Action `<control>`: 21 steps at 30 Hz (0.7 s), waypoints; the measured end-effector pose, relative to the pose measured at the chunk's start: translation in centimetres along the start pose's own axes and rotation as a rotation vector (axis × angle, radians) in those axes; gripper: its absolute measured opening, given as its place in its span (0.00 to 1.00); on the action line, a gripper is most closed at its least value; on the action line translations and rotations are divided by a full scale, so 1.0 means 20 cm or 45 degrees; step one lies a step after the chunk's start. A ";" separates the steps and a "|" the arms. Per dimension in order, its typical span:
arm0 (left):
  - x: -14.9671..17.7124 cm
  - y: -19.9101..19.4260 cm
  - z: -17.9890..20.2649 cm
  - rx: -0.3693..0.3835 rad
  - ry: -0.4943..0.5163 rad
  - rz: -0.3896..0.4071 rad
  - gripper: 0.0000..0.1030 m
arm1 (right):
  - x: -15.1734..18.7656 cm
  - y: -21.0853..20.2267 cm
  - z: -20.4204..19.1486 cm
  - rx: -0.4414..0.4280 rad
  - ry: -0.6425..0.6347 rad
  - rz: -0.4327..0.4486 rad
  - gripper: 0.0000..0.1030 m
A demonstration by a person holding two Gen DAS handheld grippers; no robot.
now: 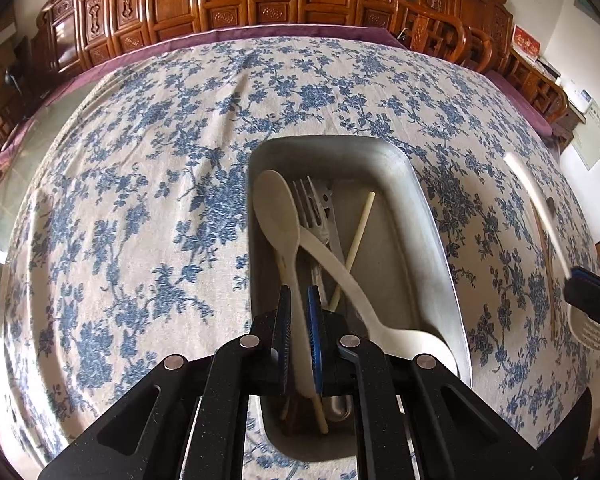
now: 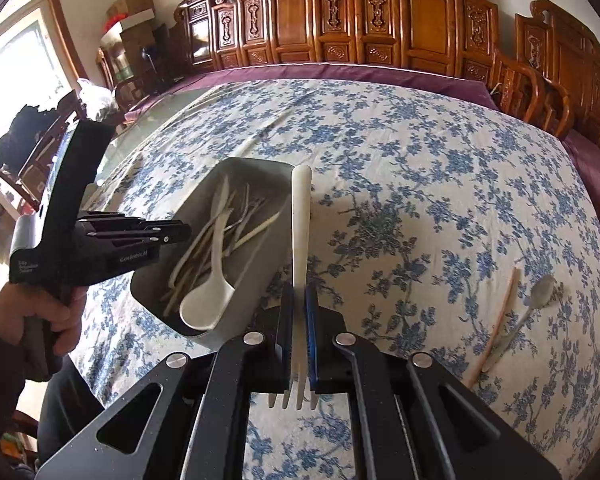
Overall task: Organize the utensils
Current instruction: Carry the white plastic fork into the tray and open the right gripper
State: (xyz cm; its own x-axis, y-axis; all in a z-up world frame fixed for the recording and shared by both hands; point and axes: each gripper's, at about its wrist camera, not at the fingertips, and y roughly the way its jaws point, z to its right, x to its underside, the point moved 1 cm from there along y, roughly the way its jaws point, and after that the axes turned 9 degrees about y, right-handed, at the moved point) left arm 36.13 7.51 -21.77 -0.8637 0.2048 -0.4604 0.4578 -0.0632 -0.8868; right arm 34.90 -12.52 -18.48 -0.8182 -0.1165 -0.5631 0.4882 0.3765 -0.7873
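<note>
my right gripper is clamped tight on a cream plastic fork, pads on its neck, tines toward the cam, handle pointing fwd, held in the air just beside the right rim of the grey rectangular metal tray on the blue-flowered tablecloth. my left gripper hangs over the tray's near end w/ jaws only partway closed, a pale wooden spoon running up between the pads; can't tell if they actually pinch it, looks more like a loose gap either side.

tray already holds a white plastic spoon, a metal fork & a cream chopstick, all lying roughly lengthwise. still out on the cloth, well to the right: a thin pinkish chopstick and a translucent grey plastic spoon side by side.

step in hand, as i read it: fork goes into the tray. best done by swinging left over the rim, lining the handle w/ the tray's long axis, dropping low before letting go so it doesn't bounce off the pile, & keeping clear of the left tool already parked there.
</note>
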 end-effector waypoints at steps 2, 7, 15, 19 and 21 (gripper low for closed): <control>0.02 -0.04 -0.03 -0.013 0.005 0.015 0.07 | -0.02 0.03 -0.06 -0.019 -0.016 -0.004 0.07; 0.05 -0.15 -0.11 -0.025 -0.007 0.054 0.11 | -0.04 0.10 -0.19 -0.053 -0.058 -0.017 0.07; 0.09 -0.28 -0.20 -0.038 -0.024 0.114 0.17 | -0.09 0.24 -0.33 -0.086 -0.059 -0.058 0.07; 0.10 -0.32 -0.23 -0.038 -0.038 0.133 0.18 | -0.12 0.34 -0.35 -0.067 -0.038 -0.082 0.07; 0.11 -0.34 -0.25 -0.038 -0.045 0.139 0.18 | -0.14 0.38 -0.35 -0.049 -0.027 -0.094 0.07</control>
State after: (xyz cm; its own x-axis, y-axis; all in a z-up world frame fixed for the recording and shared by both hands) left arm 32.23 13.17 -16.58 -0.8149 0.1639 -0.5559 0.5553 -0.0540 -0.8299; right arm 38.79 -2.90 -21.21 -0.8448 -0.1646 -0.5091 0.4143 0.4011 -0.8170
